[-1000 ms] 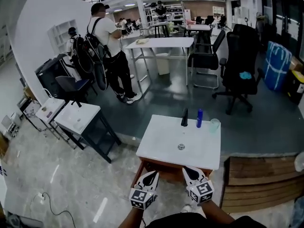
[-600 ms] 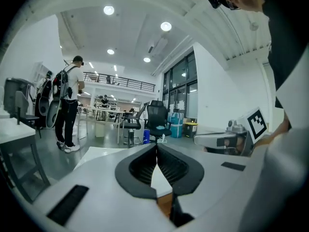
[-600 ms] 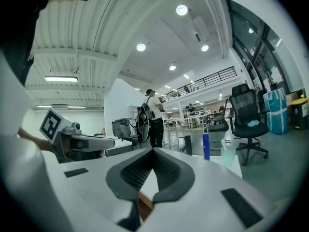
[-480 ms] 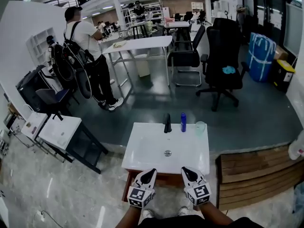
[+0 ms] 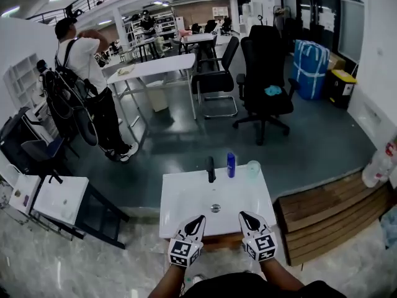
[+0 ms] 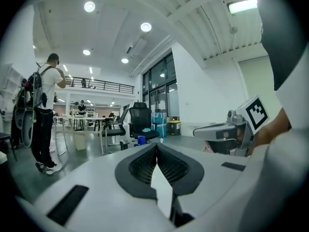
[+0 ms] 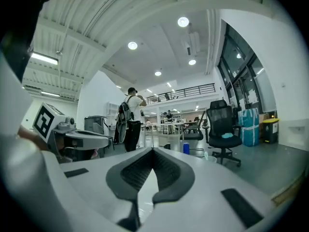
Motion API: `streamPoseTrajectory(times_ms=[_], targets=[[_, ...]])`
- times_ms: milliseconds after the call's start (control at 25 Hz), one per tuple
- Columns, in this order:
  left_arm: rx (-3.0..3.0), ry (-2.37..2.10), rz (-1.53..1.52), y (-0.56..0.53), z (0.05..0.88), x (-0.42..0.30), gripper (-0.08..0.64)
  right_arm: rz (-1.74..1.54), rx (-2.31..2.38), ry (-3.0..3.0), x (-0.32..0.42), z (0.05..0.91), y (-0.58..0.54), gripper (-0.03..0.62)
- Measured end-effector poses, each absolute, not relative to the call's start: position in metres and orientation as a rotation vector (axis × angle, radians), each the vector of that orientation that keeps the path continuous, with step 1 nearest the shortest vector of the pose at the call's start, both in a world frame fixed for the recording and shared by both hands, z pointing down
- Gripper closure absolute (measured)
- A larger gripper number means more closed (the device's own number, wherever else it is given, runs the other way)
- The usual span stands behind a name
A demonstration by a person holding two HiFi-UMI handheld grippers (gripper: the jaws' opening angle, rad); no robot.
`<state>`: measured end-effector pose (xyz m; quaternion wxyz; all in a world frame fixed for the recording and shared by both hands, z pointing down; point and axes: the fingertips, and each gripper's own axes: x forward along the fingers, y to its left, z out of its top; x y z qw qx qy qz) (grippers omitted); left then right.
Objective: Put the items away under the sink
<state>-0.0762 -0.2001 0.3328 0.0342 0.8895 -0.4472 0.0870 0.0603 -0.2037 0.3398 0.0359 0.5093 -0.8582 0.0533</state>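
The left gripper (image 5: 196,221) and the right gripper (image 5: 245,216) both have their jaws pressed together on nothing; each gripper view shows ribbed pads meeting at the tip with only open room beyond. They sit side by side, near each other but apart, marker cubes up, tips pointing forward and a little inward, with the forearms drawn in close to the body. A second ago the tips hung short of the white sink (image 5: 186,188), with its brown cabinet front plain below; now they overlap the basin's near rim and the sink lies squarely ahead, so the person seems to have closed in and faced it — an approach, with no grasp begun. Just under and between the tips a thin brown strip shows, probably the cabinet (image 5: 217,240) where things are to go, though too little is visible to say whether it stands open. Farther ahead, along the basin's far edge, stand the black faucet (image 5: 211,169), a blue bottle (image 5: 231,164) and a clear cup (image 5: 253,169) — the likely items, untouched. A wooden platform (image 5: 322,219) lies off to the right gripper's right.
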Motion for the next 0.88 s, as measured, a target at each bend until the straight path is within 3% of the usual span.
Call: streamPoseTrajectory(times_ms=[400,880], targets=[[2.772,-1.238,0.239,-0.226,0.335,-0.104,0.538,0.249,1.741,-2.508,0.054,0.347,-0.221,0.574],[2.705,-1.271,0.234,-0.264,0.352,-0.076,0.538,0.227,1.706,-2.411,0.095,0.38,-0.282,0.572]])
